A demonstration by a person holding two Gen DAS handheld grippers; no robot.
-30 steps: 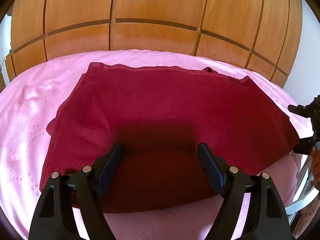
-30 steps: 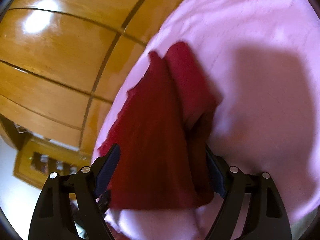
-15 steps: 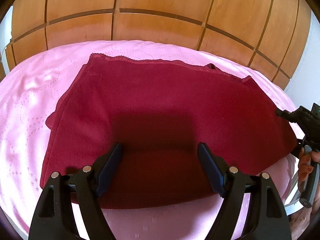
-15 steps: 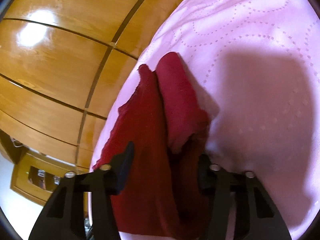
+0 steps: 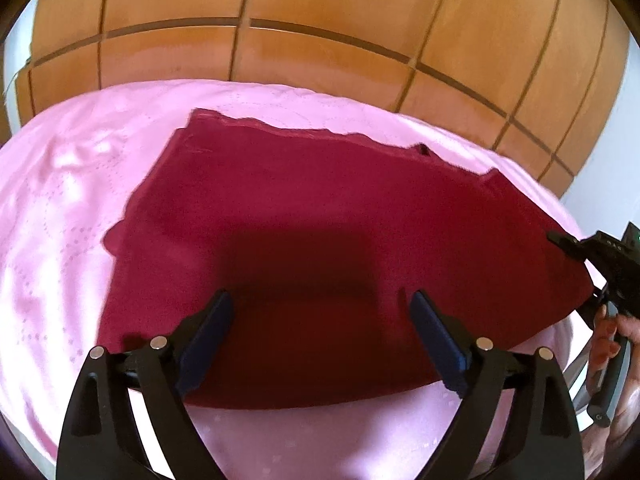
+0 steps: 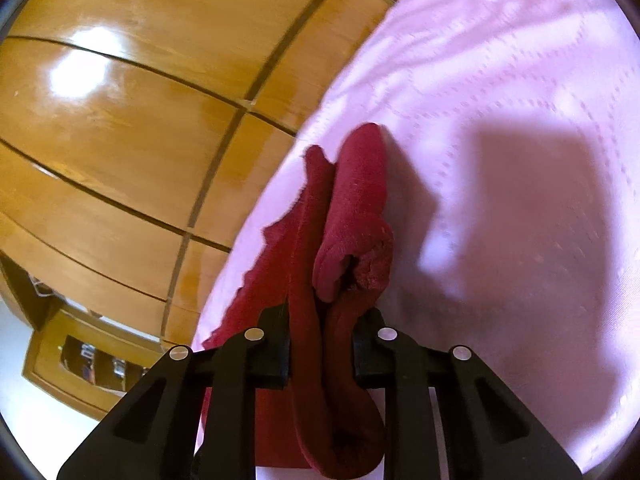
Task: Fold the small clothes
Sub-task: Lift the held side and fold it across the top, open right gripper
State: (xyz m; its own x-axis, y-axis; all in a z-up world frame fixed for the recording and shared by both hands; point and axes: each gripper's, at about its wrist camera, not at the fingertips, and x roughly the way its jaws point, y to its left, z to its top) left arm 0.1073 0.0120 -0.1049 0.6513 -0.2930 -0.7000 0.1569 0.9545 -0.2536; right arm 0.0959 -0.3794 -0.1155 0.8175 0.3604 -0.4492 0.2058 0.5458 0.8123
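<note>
A dark red garment (image 5: 320,216) lies spread flat on a pink bedspread (image 5: 60,208). My left gripper (image 5: 320,332) is open and hovers over the garment's near edge, holding nothing. My right gripper (image 6: 320,340) is shut on the garment's right edge (image 6: 316,320), and the cloth bunches into folds (image 6: 352,232) between and ahead of the fingers. In the left wrist view the right gripper (image 5: 608,264) shows at the garment's right corner, with a hand on its handle.
A wooden panelled wall (image 5: 320,32) stands behind the bed. The bed's right edge is next to the right gripper. A wooden cabinet (image 6: 88,360) shows low at the left of the right wrist view.
My right gripper has closed from open onto the garment's right edge, bunching the cloth. My left gripper has stayed open and drifted slightly over the garment.
</note>
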